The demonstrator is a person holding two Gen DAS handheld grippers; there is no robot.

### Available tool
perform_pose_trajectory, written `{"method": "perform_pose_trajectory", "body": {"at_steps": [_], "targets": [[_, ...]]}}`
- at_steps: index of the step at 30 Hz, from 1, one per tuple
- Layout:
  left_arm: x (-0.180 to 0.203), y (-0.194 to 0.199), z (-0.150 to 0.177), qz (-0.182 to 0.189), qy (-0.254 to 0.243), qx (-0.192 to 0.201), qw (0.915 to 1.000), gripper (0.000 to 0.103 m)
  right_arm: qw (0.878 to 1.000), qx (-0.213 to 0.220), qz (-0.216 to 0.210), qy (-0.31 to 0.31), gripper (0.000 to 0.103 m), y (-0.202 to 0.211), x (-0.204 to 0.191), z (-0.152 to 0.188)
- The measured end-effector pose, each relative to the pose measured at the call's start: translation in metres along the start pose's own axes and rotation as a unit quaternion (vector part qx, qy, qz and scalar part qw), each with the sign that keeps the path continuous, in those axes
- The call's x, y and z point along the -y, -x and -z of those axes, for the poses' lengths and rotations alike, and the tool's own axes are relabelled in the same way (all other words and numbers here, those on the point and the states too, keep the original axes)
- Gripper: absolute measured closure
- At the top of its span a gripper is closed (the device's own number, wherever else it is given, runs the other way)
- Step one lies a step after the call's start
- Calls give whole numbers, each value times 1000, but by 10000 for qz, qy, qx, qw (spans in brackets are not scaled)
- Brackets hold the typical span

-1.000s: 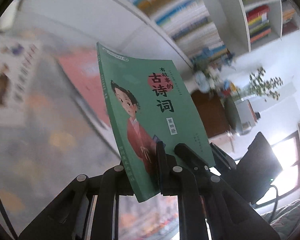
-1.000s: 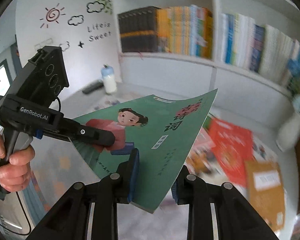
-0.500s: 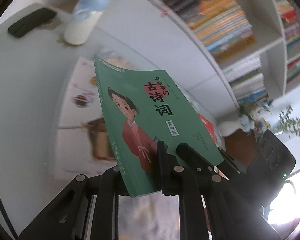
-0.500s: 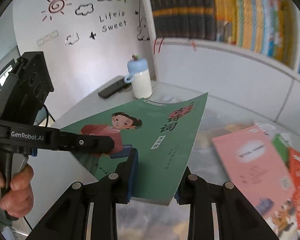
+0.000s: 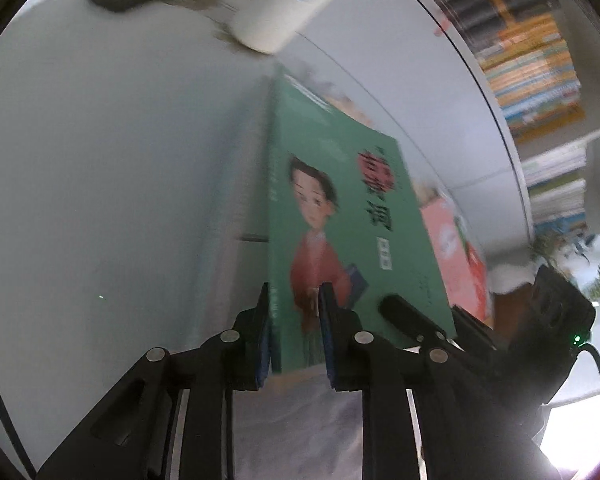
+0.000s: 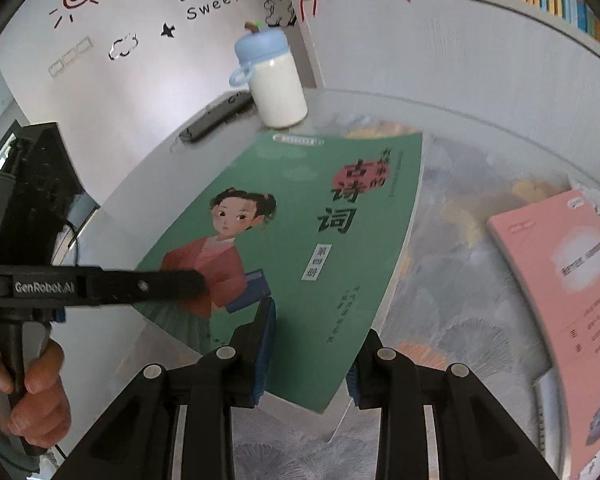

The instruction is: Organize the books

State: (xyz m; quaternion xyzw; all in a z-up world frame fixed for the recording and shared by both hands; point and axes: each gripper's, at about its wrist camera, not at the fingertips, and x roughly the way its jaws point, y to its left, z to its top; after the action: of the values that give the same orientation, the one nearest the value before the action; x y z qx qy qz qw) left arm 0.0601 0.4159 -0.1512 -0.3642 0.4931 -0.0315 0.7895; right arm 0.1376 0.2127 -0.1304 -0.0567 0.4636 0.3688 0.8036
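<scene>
A thin green book [image 6: 312, 220] with a drawn child on its cover hangs tilted just above the desk, both grippers at its near edge. My right gripper [image 6: 310, 344] is shut on its lower right corner. In the left wrist view the green book [image 5: 340, 220] stands between the jaws of my left gripper [image 5: 294, 320], which are opening; the pads stand wider than the book is thick. In the right wrist view one finger of the left gripper [image 6: 160, 284] lies across the cover. The right gripper [image 5: 404, 312] shows at the book's right corner.
A white bottle with a blue lid [image 6: 276, 84] and a black remote [image 6: 216, 120] stand just beyond the book. A pink book [image 6: 560, 280] and other books lie to the right on the patterned desk cover [image 6: 460, 360]. Filled bookshelves [image 5: 540, 60] rise behind. A hand [image 6: 32, 392] holds the left gripper.
Both grippers have carried the green book down and leftward, from in front of the shelves to low over the desk near the bottle. The left jaws have spread apart.
</scene>
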Motion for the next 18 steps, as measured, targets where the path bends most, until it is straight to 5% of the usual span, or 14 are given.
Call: {"method": "perform_pose_trajectory", "body": {"at_steps": [9,18], "targets": [[8,30,2,-407,-142,397,9983,86,9997,-211,-146,25,59,-4,2,4],[119,-25,14,486,-1036,-164,9933,83,9976,5,220,-650,58,82,84,57]]}}
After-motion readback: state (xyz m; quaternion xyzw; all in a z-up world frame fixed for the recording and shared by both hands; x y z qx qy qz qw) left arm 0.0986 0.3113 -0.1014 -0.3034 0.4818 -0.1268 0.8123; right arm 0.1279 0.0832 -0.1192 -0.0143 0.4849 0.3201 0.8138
